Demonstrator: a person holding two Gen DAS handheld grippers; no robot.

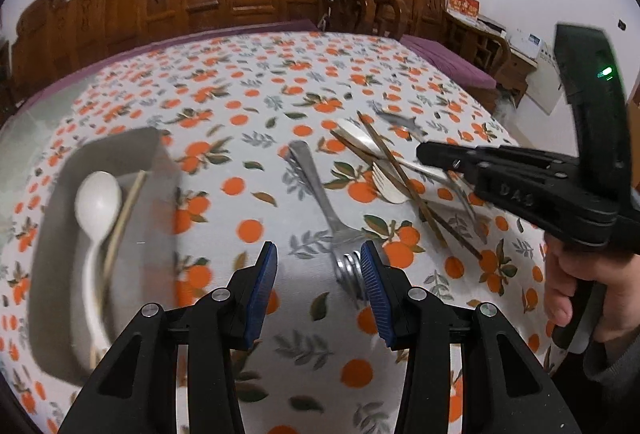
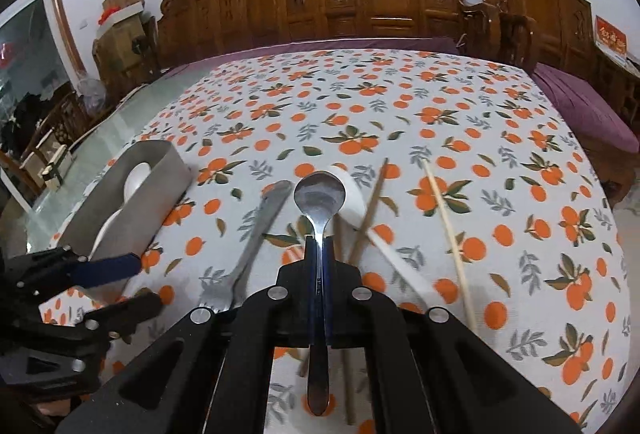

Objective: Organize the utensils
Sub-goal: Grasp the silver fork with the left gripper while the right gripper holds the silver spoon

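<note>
Left gripper [image 1: 318,288], seen from its own camera: black linkage arms angled downward, the two blue ribbed pads [image 1: 264,286] standing apart with nothing pressed between them; from the right wrist view it enters at lower left, one blue pad above one black finger. Right gripper [image 2: 317,246]: jaws closed tight on the handle of a metal spoon [image 2: 318,202], the bowl projecting forward beyond the fingertips and the handle running back between the arms. A bare hand [image 1: 576,286] with a grey sleeve below it grips the right gripper's handle at the right edge of the left wrist view.
</note>
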